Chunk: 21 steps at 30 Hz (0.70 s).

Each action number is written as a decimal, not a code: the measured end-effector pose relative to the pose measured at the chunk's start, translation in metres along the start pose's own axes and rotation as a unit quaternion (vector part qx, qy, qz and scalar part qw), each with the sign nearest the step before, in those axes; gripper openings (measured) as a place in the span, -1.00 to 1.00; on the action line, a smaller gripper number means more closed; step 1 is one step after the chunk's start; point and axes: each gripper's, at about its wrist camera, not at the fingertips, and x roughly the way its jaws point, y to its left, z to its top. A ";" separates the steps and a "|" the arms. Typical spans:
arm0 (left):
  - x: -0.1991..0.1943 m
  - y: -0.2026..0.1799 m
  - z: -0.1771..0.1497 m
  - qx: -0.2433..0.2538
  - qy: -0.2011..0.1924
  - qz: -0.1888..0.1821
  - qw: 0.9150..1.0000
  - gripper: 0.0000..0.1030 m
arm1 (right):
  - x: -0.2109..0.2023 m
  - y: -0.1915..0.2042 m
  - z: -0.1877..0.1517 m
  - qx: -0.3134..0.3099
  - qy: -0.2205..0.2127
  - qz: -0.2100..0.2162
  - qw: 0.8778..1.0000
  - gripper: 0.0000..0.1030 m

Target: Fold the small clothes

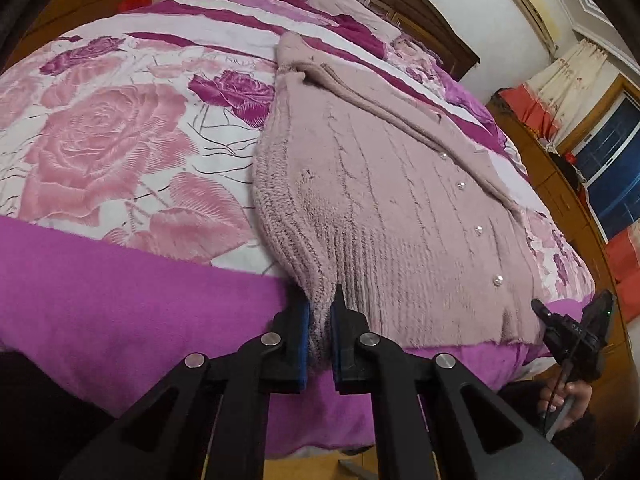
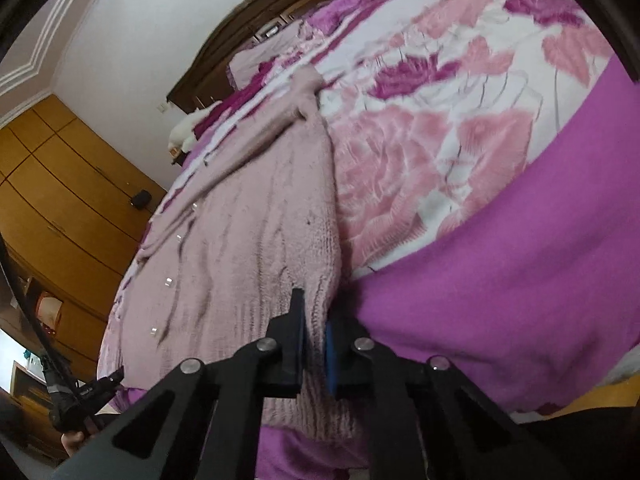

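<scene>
A dusty pink knitted cardigan (image 1: 380, 200) with pearl buttons lies lengthwise on the bed, its ribbed hem toward me. My left gripper (image 1: 320, 312) is shut on the hem's left corner. The right gripper shows in the left wrist view (image 1: 568, 328) at the hem's right corner. In the right wrist view my right gripper (image 2: 314, 320) is shut on the hem of the cardigan (image 2: 240, 240) at its right corner. The left gripper shows there at the far left (image 2: 104, 384), by the other corner.
The bed has a pink and purple rose-print cover (image 1: 112, 152) with a plain magenta band (image 1: 120, 300) along the near edge. A dark wooden headboard (image 1: 400, 8) stands at the far end. Wooden wardrobes (image 2: 60, 192) line one side.
</scene>
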 end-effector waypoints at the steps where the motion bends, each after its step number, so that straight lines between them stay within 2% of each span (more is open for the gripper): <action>1: -0.007 -0.001 -0.002 0.000 -0.006 -0.001 1.000 -1.00 | -0.003 0.001 0.000 -0.001 -0.002 -0.001 1.000 -0.85; 4: -0.025 -0.001 -0.009 0.007 -0.023 -0.002 1.000 -1.00 | -0.009 0.003 0.000 0.004 0.003 -0.006 1.000 -0.85; 6: -0.036 -0.001 -0.010 0.005 -0.037 -0.020 0.999 -1.00 | -0.016 0.002 -0.002 0.006 0.002 -0.003 1.000 -0.85; 9: -0.047 -0.005 -0.010 0.014 -0.052 -0.024 0.998 -1.00 | -0.032 0.001 -0.004 0.010 -0.009 0.026 1.000 -0.85; 13: -0.055 -0.010 -0.017 0.029 -0.052 -0.014 0.998 -1.00 | -0.066 0.008 -0.005 -0.006 -0.054 0.071 0.996 -0.86; 18: -0.071 -0.013 -0.025 0.037 -0.062 -0.028 0.997 -1.00 | -0.085 0.019 -0.011 -0.042 -0.064 0.064 0.995 -0.86; 21: -0.080 -0.005 -0.029 0.022 -0.063 -0.043 0.997 -1.00 | -0.091 0.020 -0.015 -0.040 -0.064 0.067 0.995 -0.86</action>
